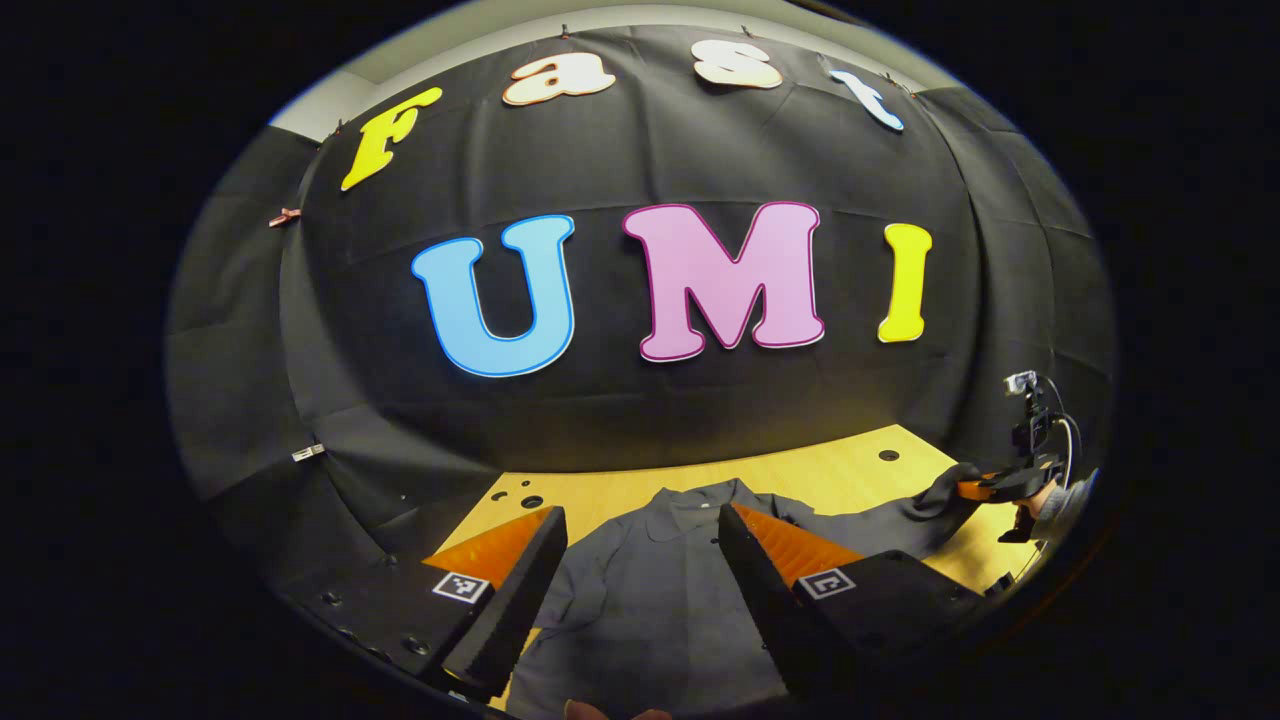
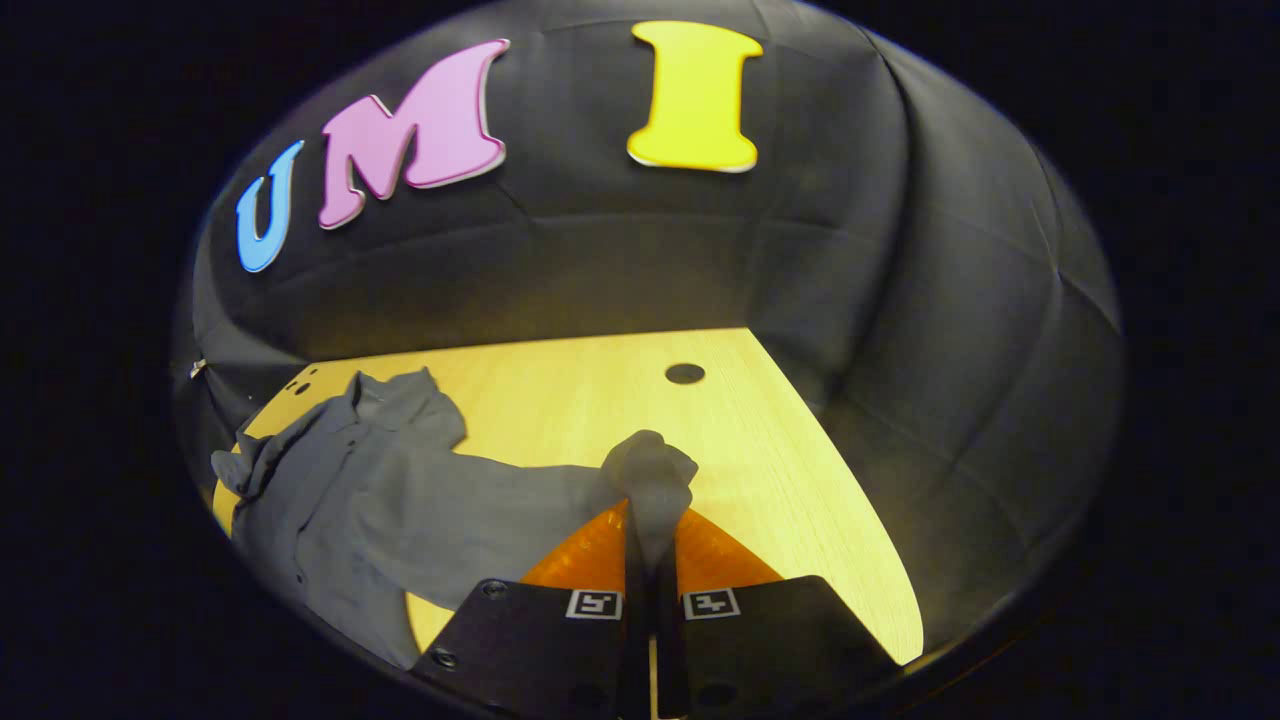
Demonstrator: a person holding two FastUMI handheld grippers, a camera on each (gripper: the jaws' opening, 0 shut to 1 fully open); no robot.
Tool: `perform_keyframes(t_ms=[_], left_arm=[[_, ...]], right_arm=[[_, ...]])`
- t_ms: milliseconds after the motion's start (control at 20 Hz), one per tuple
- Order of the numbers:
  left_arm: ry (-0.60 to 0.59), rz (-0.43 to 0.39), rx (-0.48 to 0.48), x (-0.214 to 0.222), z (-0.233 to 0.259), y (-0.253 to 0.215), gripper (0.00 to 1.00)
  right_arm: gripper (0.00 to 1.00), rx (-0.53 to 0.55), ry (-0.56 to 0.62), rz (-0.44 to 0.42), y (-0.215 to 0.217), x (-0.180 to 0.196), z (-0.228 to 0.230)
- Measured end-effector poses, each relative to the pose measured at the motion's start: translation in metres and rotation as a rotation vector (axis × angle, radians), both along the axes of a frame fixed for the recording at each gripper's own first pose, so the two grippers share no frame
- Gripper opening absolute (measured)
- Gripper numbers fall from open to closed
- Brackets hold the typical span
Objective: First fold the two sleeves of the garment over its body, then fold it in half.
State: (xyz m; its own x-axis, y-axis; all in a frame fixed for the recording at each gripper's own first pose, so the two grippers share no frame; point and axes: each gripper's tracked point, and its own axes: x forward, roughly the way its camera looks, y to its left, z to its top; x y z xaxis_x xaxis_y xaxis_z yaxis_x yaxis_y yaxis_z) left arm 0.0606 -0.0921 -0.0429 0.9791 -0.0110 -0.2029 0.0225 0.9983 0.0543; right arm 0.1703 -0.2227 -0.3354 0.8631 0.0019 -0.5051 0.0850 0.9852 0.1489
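Grey garment spread on the wooden tabletop, one sleeve pinched.

In the left gripper view, the left hand-held gripper [image 1: 640, 560] is held with fingers spread wide apart over the body of the garment [image 1: 640, 590], touching nothing; farther right, the right hand-held gripper [image 1: 985, 488] is seen at the sleeve end. In the right gripper view, the right hand-held gripper [image 2: 650, 560] is pressed together on the sleeve [image 2: 650, 475], whose cuff is bunched above the fingertips. The garment's body lies at the left on the tabletop [image 2: 600, 390], collar at the far side.
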Motion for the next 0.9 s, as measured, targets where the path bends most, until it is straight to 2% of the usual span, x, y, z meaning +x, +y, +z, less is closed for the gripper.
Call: perform_keyframes(t_ms=[250, 550, 900], left_arm=[[-0.017, -0.003, -0.021, -0.001, -0.015, 0.061, 0.96], [-0.012, 0.015, -0.062, 0.008, -0.043, 0.132, 0.96], [0.013, 0.031, -0.035, 0.029, -0.09, 0.217, 0.96]], right_arm=[[0.07, -0.031, -0.089, 0.026, 0.059, -0.018, 0.075], [0.07, -0.046, -0.176, 0.057, 0.14, -0.018, 0.143], [0.07, -0.013, -0.201, 0.124, 0.263, -0.013, 0.169]])
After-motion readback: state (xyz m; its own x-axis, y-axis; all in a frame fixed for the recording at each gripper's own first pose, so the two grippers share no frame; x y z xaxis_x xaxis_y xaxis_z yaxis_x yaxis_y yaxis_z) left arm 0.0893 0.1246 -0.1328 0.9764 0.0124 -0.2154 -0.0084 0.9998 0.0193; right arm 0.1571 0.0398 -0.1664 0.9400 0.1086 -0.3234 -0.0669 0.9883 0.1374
